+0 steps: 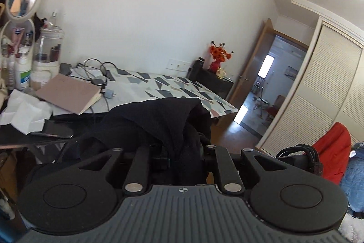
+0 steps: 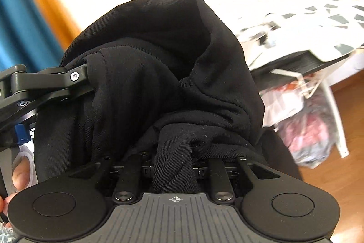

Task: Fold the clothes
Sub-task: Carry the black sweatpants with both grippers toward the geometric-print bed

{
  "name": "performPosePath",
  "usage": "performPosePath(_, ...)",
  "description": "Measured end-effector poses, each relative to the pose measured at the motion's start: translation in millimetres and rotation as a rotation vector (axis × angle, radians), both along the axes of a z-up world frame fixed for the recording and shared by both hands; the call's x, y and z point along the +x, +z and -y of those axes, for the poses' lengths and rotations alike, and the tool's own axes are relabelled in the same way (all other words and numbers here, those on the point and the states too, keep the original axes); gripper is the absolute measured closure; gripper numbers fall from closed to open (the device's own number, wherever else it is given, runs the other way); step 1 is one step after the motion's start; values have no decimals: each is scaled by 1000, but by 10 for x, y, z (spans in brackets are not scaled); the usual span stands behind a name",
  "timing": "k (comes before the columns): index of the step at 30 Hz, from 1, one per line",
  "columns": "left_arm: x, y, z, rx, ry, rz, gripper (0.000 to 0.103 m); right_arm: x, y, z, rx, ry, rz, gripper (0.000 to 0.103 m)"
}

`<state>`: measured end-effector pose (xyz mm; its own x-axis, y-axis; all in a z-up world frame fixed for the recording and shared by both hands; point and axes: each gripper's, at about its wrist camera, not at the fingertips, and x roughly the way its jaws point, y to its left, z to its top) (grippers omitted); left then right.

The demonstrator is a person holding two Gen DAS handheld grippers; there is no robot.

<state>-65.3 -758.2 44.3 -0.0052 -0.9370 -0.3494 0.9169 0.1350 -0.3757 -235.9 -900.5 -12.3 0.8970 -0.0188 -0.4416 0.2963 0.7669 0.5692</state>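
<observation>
A black garment [image 1: 159,124] hangs bunched over both grippers, held up in the air. My left gripper [image 1: 179,152] is shut on a fold of it; the fingertips are buried in cloth. In the right wrist view the same black garment [image 2: 163,56] fills the middle. My right gripper [image 2: 175,165] is shut on a twisted strip of it. The left gripper's linkage [image 2: 45,83] reaches into the cloth from the left, close beside my right gripper.
A table with a geometric-patterned cloth [image 1: 159,85] stands ahead, with a book [image 1: 70,92], cables, tissues and cosmetics on its left end. An open door [image 1: 268,88] and slatted wardrobe [image 1: 329,95] are to the right. Red and blue clothes [image 1: 334,149] lie at right.
</observation>
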Motion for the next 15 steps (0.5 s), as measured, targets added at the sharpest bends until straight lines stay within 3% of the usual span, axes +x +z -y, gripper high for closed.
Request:
performPosePath(8, 431, -34, 1172, -2, -212, 30, 87, 89, 84, 928, 23, -214, 30, 85)
performPosePath(15, 362, -93, 2050, 16, -326, 34, 87, -152, 57, 1577, 50, -340, 46, 85)
